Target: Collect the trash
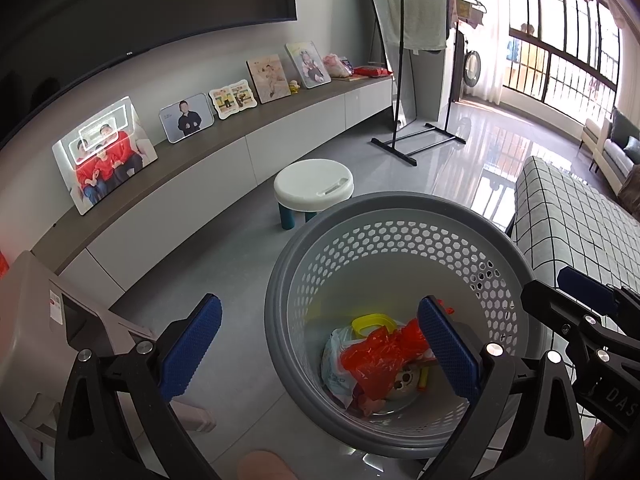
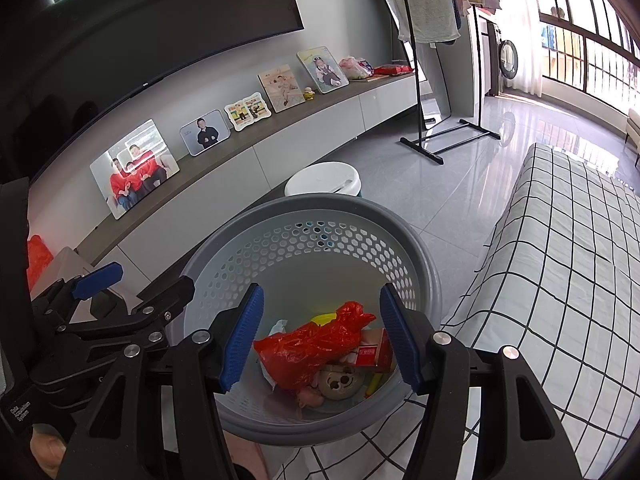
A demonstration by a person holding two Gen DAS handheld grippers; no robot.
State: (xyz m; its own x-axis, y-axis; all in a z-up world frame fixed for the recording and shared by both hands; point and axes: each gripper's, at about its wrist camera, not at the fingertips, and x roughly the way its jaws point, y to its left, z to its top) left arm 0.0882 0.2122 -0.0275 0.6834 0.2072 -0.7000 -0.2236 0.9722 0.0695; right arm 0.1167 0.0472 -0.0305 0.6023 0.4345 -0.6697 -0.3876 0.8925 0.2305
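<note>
A grey perforated basket (image 1: 394,206) stands on the floor and shows in the right wrist view too (image 2: 304,206). Inside lie a red plastic bag (image 1: 380,356) (image 2: 316,340), a yellow piece (image 1: 372,322), a red and white carton (image 2: 374,350) and other trash. My left gripper (image 1: 320,348) is open and empty, above the basket's left rim. My right gripper (image 2: 322,338) is open and empty, right above the basket. Each gripper shows in the other's view, the right gripper at the right edge (image 1: 576,312) and the left gripper at the left edge (image 2: 104,300).
A white stool (image 1: 314,182) stands behind the basket. A checked cloth surface (image 2: 560,260) lies on the right. A long low cabinet (image 1: 224,136) with photo frames runs along the wall. A clothes rack (image 1: 416,136) stands further back. A grey box (image 1: 44,320) sits left.
</note>
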